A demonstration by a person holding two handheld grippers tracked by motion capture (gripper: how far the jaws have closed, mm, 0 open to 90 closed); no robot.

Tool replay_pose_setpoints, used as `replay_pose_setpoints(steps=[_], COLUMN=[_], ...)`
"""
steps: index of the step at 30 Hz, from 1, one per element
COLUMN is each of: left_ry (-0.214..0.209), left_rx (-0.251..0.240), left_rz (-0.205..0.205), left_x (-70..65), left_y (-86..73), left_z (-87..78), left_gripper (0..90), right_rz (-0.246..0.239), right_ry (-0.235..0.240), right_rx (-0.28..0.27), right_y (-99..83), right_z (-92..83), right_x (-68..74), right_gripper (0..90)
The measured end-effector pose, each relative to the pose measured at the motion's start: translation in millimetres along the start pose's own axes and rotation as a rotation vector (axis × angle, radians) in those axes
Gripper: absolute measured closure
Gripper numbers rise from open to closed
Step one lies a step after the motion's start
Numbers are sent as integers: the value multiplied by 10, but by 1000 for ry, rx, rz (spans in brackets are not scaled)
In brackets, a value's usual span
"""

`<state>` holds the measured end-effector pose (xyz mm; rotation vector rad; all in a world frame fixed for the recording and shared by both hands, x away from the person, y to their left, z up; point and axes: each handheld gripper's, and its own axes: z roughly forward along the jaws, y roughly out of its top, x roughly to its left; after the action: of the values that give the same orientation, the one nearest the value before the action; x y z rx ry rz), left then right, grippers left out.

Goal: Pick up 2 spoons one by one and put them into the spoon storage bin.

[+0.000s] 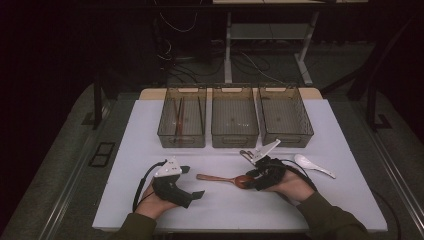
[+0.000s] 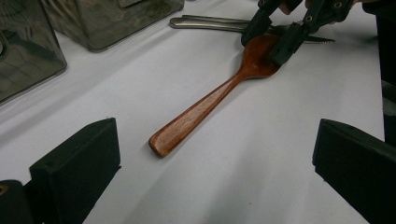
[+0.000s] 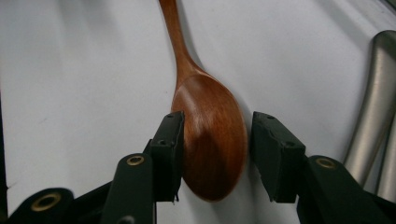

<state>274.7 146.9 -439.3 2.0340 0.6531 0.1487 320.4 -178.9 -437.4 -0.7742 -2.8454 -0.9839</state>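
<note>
A brown wooden spoon (image 1: 222, 178) (image 2: 205, 109) (image 3: 210, 135) lies flat on the white table (image 1: 150, 150), handle toward the left. My right gripper (image 1: 248, 180) (image 2: 267, 44) (image 3: 217, 154) is down at the spoon's bowl with one jaw on each side. In the right gripper view one pad touches the bowl's edge and a thin gap shows at the other. My left gripper (image 1: 192, 182) (image 2: 215, 154) rests to the left of the handle, wide open and empty, pointing at the spoon.
Three clear bins stand in a row at the back: the left bin (image 1: 181, 120) holds long sticks, beside it the middle bin (image 1: 234, 120) and right bin (image 1: 284, 117). A white ceramic spoon (image 1: 312, 165) lies right of my right hand. Metal utensils (image 2: 210, 22) (image 3: 378, 93) lie just beyond the wooden spoon's bowl.
</note>
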Motion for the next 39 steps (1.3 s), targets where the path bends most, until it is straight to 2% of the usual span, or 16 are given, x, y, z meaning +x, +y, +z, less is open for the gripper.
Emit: replay_pose_setpoints(steps=[4,8,16,22,28,39], left_ry=[0,0,0,-1,-3,-3], left_rx=[1,2,3,1,1,2], left_rz=[0,1,4,2,4,5], left_x=[0,0,0,-1,-3,-3], left_y=[-1,0,0,0,2,2], left_z=[2,3,3,0,1,3], left_gripper=[0,0,0,0,0,0], right_rz=[-28,-58,-44,-69,-24,11], right_ry=[4,27,63,52,35,-27], right_rx=[8,12,0,-10,-52,-161], right_y=[-1,-3,2,6,11,49], right_z=[2,9,-34,-50,-131,-362], right_x=[12,10,5,12,-14,-121], right_gripper=[583,673,821,829,830,830])
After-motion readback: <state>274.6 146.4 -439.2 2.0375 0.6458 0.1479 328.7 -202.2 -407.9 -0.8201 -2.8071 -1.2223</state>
